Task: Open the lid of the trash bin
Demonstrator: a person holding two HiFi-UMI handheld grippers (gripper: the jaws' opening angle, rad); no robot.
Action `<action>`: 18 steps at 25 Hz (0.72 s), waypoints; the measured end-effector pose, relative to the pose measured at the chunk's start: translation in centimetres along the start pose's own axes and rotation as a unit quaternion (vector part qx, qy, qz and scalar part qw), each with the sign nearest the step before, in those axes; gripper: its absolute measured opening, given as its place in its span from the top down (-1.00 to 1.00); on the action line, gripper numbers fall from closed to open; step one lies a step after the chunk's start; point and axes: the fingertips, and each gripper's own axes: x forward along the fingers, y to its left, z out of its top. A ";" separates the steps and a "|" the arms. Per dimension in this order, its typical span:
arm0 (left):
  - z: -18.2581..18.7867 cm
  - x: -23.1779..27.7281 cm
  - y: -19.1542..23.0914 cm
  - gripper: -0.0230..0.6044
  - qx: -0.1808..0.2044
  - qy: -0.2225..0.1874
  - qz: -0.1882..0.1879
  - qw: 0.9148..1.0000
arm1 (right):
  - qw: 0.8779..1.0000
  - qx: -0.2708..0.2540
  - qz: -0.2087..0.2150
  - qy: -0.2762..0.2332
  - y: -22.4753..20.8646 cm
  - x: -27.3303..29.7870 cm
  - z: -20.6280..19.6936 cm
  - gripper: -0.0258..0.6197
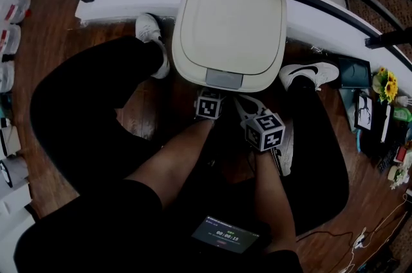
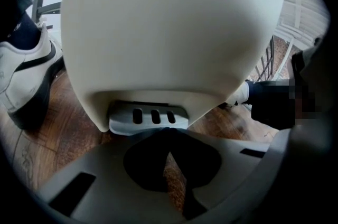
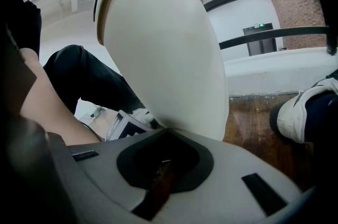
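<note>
Trash bin (image 1: 193, 65) lid (image 1: 230, 11) down. Left gripper (image 2: 168, 131) jaws together, empty, tips at grey release tab (image 2: 149, 116), lower centre: press squarely, likely. Right gripper (image 3: 165, 132) likewise closed, empty

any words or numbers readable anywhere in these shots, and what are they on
"00:00:15": seems to read so on the small screen at the bottom of the head view.
The smaller lines on that screen are too small to read.
The green sign over the far door is too small to read.
The white shoe bears only a black swoosh mark, no words.
The trash bin shows no print.
</note>
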 end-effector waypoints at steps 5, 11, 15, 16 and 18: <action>0.2 -0.3 -0.3 0.81 0.031 0.007 -0.015 0.999 | 1.000 0.001 0.000 -0.005 0.0 0.0 0.1 0.84; 0.0 -2.7 -1.6 0.81 0.085 0.005 -0.040 0.996 | 1.000 -0.001 -0.005 -0.018 0.9 -1.1 0.9 0.84; 0.5 -5.3 -2.3 0.81 0.123 -0.015 -0.053 0.991 | 0.999 -0.006 -0.016 -0.037 1.5 -1.8 1.6 0.84; 0.6 -5.9 -2.6 0.81 0.131 -0.019 -0.059 0.989 | 0.999 -0.010 -0.017 -0.042 1.8 -1.9 1.8 0.84; 0.9 -7.4 -3.1 0.81 0.146 -0.031 -0.072 0.986 | 0.998 -0.021 -0.016 -0.049 2.5 -1.9 2.2 0.84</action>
